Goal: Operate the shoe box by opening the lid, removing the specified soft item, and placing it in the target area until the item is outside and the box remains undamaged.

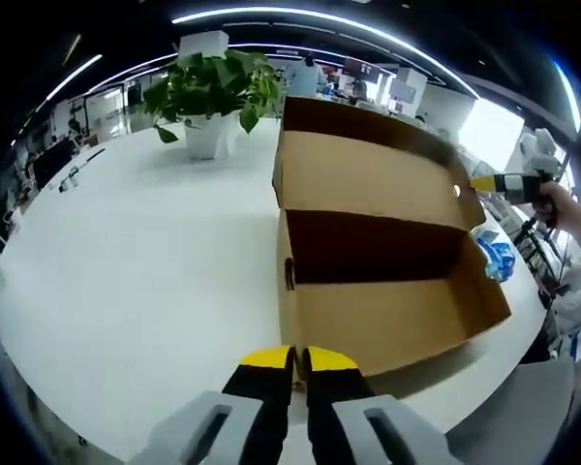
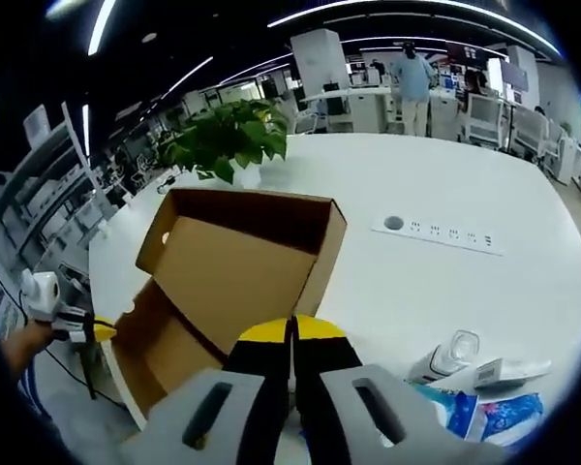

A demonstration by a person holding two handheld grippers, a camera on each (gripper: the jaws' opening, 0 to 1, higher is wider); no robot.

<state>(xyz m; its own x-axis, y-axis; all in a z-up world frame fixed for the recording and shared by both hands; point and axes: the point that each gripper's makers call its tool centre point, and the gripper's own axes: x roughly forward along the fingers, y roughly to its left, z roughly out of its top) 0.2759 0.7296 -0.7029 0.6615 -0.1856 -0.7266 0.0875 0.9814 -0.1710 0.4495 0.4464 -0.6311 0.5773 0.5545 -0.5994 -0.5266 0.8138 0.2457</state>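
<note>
The shoe box (image 1: 387,262) sits open on the white worktop (image 1: 136,281), lid (image 1: 368,174) thrown back, presumably to bare the inside for reaching; no soft item is evident within; its long axis runs toward the potted plant (image 1: 213,92); the left hand-held gripper (image 1: 298,360) and right hand-held gripper (image 2: 292,334) are each pressed together, pinching nothing; blue packets (image 2: 484,412) lie near.

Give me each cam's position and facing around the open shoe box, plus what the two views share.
Left gripper view: rides the left gripper, at the shoe box's near end, looking along it toward the raised lid; the right gripper and a hand show at right.
Right gripper view: rides the right gripper, beside the box's lid, facing across the white table; the left gripper and a hand show at lower left.
Shared: box, potted plant, table.
</note>
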